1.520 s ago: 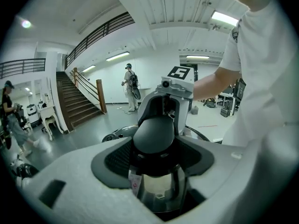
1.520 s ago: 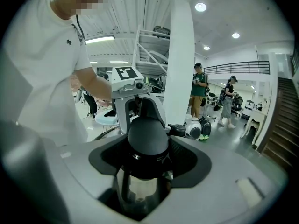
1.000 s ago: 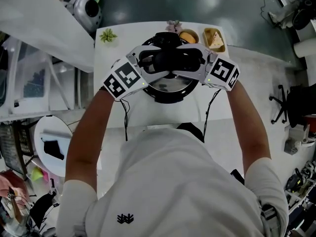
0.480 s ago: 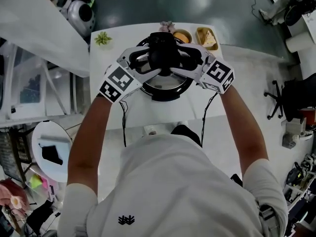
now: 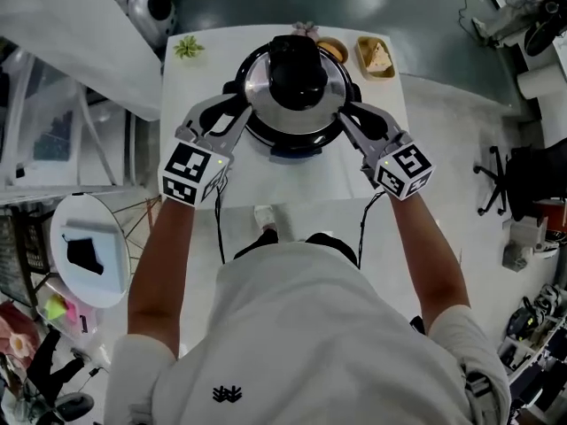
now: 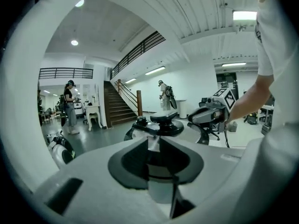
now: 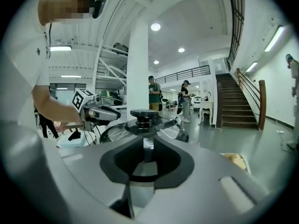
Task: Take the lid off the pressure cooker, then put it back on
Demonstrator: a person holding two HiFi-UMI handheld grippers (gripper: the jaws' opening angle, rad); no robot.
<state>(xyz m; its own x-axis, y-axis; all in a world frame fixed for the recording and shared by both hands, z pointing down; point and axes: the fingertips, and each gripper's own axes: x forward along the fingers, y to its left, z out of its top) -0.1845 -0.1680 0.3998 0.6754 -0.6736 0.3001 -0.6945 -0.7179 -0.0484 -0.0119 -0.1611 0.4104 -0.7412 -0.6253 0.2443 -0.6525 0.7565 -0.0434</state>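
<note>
The pressure cooker (image 5: 266,131) stands at the far middle of the white table (image 5: 292,180). Its steel lid (image 5: 319,91) with a black knob (image 5: 295,67) sits on it. My left gripper (image 5: 237,106) is at the cooker's left side and my right gripper (image 5: 348,113) at its right side, fingertips close to the pot wall. Both pairs of jaws have just been closing and stand drawn to a narrow slit. I see nothing between them. In the left gripper view the lid (image 6: 163,125) lies just past the left gripper (image 6: 152,141). The right gripper (image 7: 145,143) likewise faces the lid (image 7: 145,120).
Along the table's far edge stand a small green plant (image 5: 189,48), a bowl of orange food (image 5: 334,50) and a tray with food (image 5: 377,57). A round white side table (image 5: 84,255) is at the left. People stand far off in the hall.
Both grippers were over the cooker with jaws wide around the lid's black top. They have since drawn apart to the cooker's two sides, and the lid rests on the pot.
</note>
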